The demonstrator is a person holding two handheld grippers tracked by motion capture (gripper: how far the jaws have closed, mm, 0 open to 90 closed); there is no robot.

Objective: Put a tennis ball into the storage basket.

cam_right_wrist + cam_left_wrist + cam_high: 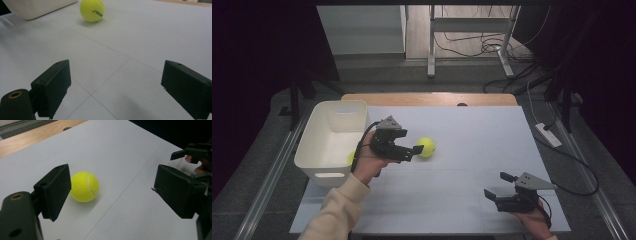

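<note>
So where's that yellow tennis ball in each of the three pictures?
High view: tennis ball near the middle, just right of the left gripper.
Left gripper view: ball left of centre, beside the left-hand jaw.
Right gripper view: ball at the top edge.
Shared landmark: the white bin, also at the right gripper view's top left.

Counted on the white table (462, 200): one yellow tennis ball (426, 147) lying loose on the surface. One white bin (319, 135) at the left edge, with a second patch of yellow (351, 158) inside, too hidden to confirm as a ball. Two handheld grippers: left gripper (414, 150), right gripper (497, 186). Two hands in total, one per gripper.
</note>
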